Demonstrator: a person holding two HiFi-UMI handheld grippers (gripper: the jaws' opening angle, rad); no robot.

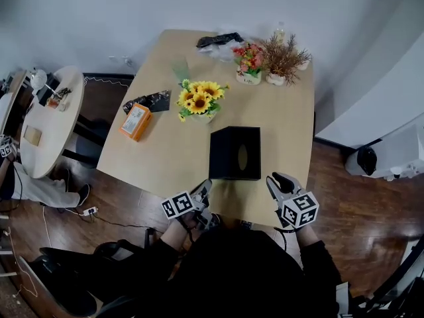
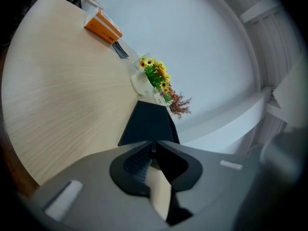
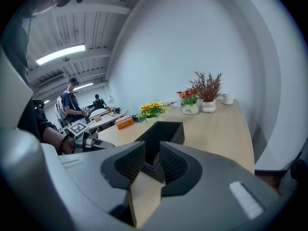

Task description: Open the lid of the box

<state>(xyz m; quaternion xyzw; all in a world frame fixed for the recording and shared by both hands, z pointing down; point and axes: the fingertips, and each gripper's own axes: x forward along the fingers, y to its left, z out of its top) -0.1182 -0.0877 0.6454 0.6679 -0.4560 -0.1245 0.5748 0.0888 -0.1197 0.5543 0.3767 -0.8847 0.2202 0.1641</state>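
At six o'clock, two grippers: left gripper with jaws pressed together, empty; right gripper with jaws slightly parted, gripping nothing. Just beyond, mid-table, one black box, oval slot on top. Toward twelve o'clock, three bouquets: sunflowers, pink flowers in a pot marked "Life", brown twigs. At ten o'clock, one orange packet.

Table seen steeply from above by the head view, left gripper view rolled sideways at the near edge, right gripper view upright, black box and sunflowers shared by all
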